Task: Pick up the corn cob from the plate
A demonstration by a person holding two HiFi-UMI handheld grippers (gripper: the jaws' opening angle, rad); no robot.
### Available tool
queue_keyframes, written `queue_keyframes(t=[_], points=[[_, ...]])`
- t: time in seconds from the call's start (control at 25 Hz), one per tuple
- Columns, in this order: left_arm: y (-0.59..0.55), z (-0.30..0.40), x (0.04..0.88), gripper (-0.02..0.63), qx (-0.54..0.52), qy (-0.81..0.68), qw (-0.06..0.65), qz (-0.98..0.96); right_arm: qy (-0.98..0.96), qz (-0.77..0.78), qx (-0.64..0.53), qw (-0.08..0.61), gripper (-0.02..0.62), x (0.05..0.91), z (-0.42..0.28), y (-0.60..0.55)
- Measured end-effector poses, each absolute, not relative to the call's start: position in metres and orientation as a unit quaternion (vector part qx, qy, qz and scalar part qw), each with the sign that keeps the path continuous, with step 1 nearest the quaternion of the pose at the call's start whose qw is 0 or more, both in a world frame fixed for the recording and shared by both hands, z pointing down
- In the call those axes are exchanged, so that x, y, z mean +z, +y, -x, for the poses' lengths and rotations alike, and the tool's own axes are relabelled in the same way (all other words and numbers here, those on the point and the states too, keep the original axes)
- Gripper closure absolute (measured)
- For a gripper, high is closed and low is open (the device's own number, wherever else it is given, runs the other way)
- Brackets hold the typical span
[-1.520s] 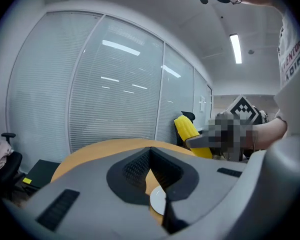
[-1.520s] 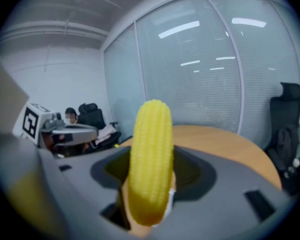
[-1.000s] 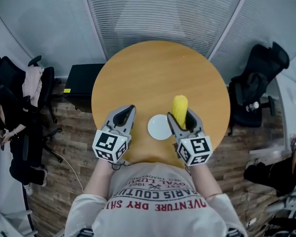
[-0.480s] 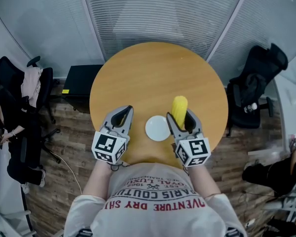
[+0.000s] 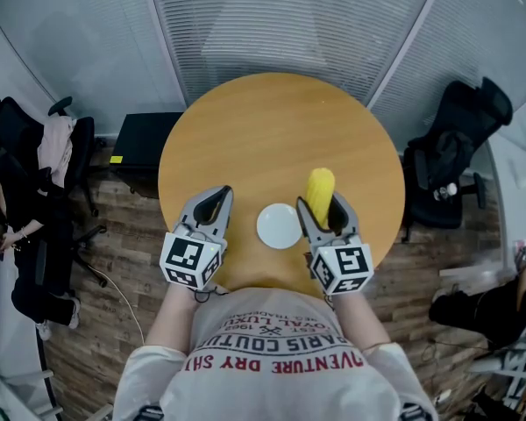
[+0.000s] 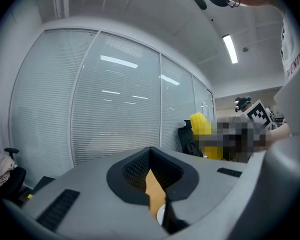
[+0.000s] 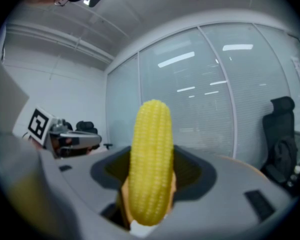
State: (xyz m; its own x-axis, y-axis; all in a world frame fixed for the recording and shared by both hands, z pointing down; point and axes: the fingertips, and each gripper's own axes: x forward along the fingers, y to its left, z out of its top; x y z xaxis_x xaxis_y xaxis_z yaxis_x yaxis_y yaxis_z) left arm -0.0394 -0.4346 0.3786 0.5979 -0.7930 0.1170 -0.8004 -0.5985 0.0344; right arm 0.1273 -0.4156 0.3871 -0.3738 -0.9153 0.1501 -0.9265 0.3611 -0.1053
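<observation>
A yellow corn cob (image 5: 320,187) stands up out of my right gripper (image 5: 323,210), which is shut on it above the round wooden table (image 5: 272,130). In the right gripper view the corn cob (image 7: 151,161) fills the middle between the jaws. The small white plate (image 5: 279,225) lies bare on the table between the two grippers. My left gripper (image 5: 212,207) hovers at the plate's left with its jaws closed together and nothing held. From the left gripper view the corn cob (image 6: 200,124) shows at the right, partly behind a mosaic patch.
Black office chairs stand at the right (image 5: 451,152) and the left (image 5: 35,160) of the table. A black box (image 5: 140,143) sits on the floor at the table's left. Glass walls with blinds (image 5: 280,16) close off the far side.
The view has shifted slightly. My left gripper has drifted a little to the left and nearer to me. The right gripper still holds the corn beside the plate.
</observation>
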Motion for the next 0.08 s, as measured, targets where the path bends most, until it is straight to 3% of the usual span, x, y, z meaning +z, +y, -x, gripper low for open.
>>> queue_keyframes(t=[0.08], points=[[-0.4343, 0.0376, 0.3788, 0.572, 0.047, -0.446, 0.039, -0.893, -0.823, -0.560, 0.089, 0.031, 0.330, 0.3879, -0.1297, -0.4162]])
